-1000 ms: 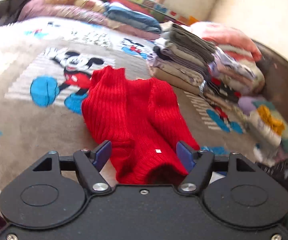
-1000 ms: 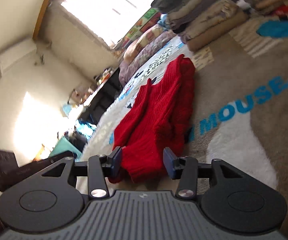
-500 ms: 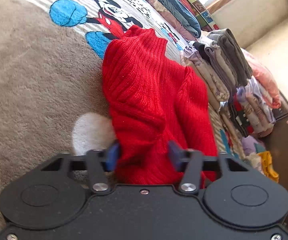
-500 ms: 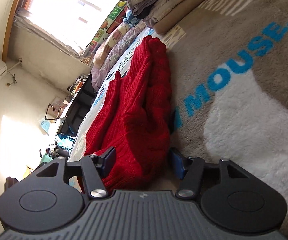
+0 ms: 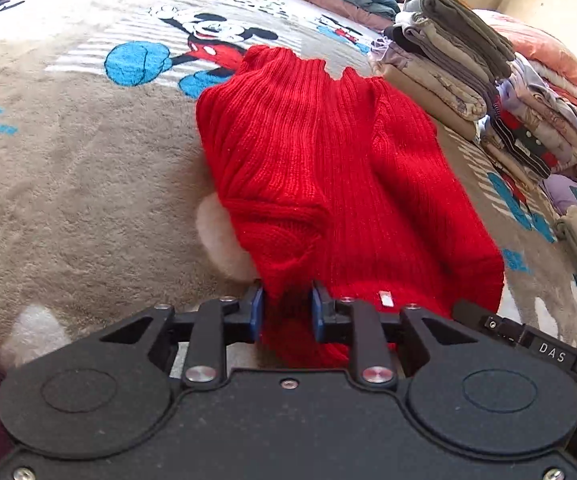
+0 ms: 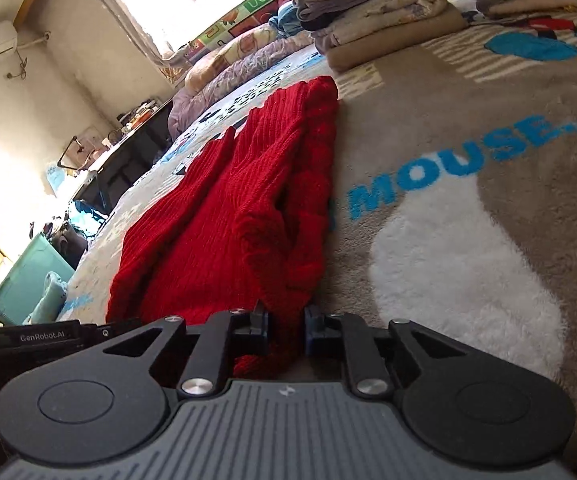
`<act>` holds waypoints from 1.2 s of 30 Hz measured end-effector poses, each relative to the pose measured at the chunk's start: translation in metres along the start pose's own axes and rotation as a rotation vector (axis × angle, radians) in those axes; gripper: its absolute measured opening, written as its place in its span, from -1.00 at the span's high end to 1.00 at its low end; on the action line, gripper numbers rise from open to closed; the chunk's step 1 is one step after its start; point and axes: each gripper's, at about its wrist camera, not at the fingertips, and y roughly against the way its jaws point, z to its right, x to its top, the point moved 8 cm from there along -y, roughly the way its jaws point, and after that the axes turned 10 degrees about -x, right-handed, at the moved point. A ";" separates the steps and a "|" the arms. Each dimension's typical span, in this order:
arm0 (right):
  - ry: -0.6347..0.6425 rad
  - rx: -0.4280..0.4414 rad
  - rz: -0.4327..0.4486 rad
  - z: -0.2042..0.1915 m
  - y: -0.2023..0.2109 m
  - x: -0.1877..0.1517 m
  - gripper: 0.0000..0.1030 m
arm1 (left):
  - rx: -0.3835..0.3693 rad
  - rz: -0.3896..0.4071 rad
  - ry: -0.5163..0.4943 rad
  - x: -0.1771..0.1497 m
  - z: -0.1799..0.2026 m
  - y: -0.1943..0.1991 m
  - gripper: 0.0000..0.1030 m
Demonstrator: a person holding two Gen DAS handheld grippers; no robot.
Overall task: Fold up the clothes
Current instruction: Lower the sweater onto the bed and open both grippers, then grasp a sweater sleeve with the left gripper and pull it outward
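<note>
On the left, the left tool [image 5: 285, 307] has its blue pads [image 5: 255, 311] drawn in narrow around a bunched fold at the near hem of the red knit sweater [image 5: 328, 184]; its jaws are opening slightly at this moment, yet the knit sits squeezed between the pads and bulges out below them. A small white tag [image 5: 385, 298] on the sweater's hem shows just right of that tool. The sweater lies on a grey plush blanket [image 5: 72, 184] printed with a cartoon mouse [image 5: 208, 42], spread over a bed; it runs away from the tools with its ribbed collar at the far end, and its body is folded in along its length. In the left wrist view a stack of folded clothes [image 5: 448, 60] stands on the blanket to the right of the sweater, near its far end but apart from it. Further right, the right tool [image 6: 284, 322] grips the same near hem at another corner: its jaws are closing and stand narrow, with red knit pinched between the pads and hanging a little beneath them. In the right wrist view the blanket's blue lettering [image 6: 460, 164] and a white patch [image 6: 460, 276] lie to the right of the sweater, and the folded stack rises beyond it.
</note>
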 end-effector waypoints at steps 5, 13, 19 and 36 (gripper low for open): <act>-0.007 -0.009 0.048 0.005 0.013 0.006 0.26 | -0.035 0.060 0.019 0.011 0.006 0.018 -0.01; 0.096 0.014 0.196 -0.009 0.033 0.030 0.03 | 0.041 0.179 -0.185 0.039 0.026 0.034 -0.07; 0.068 0.033 0.182 -0.004 0.019 0.038 -0.05 | 0.122 0.148 -0.405 0.065 0.043 0.012 -0.30; -0.082 0.117 0.084 0.018 -0.033 0.043 -0.36 | 0.468 -0.091 -0.859 0.127 0.064 -0.142 0.20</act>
